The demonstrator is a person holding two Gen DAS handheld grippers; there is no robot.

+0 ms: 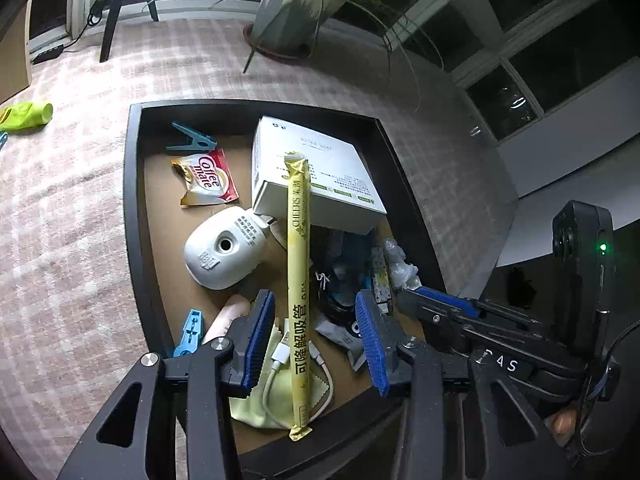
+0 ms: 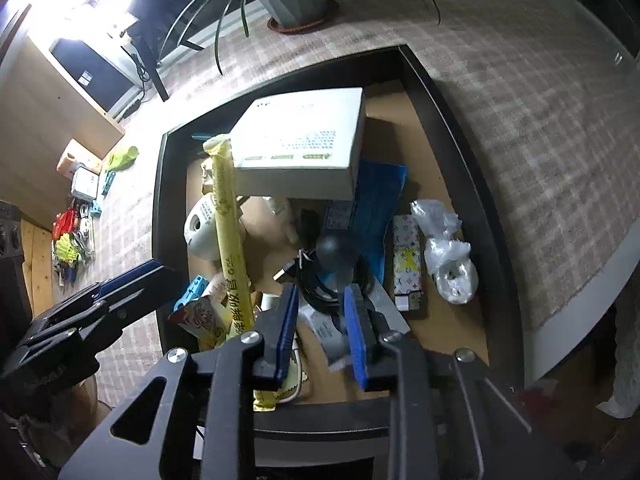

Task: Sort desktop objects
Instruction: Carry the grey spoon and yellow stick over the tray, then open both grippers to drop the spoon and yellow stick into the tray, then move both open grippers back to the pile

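Desktop objects are lying jumbled in a shallow black tray with a brown cardboard floor (image 1: 134,208), which is sitting on a counter covered in pale checked cloth (image 1: 60,240).

The left hand-held gripper (image 1: 316,344) is hovering over the near end of the tray with its blue ribbed pads (image 1: 262,340) standing well apart, gripping nothing. A long yellow paper-wrapped straw packet (image 1: 299,280) is lying between the pads without touching either. The packet's long axis is running from the tray's near edge toward its far wall, and its far end is resting tilted up on a white rectangular cardboard box (image 1: 320,168). A white rounded plastic sharpener with a round hole (image 1: 222,250) is lying just left of the packet.

The right hand-held gripper (image 2: 320,332) is hanging over the tray's near middle, its jaws partly open and empty. A coil of black cable (image 2: 324,280) is lying just beyond its pads, and a grey foil sachet (image 2: 326,328) is lying under them. The yellow packet is sitting to the left of this gripper, apart from it.
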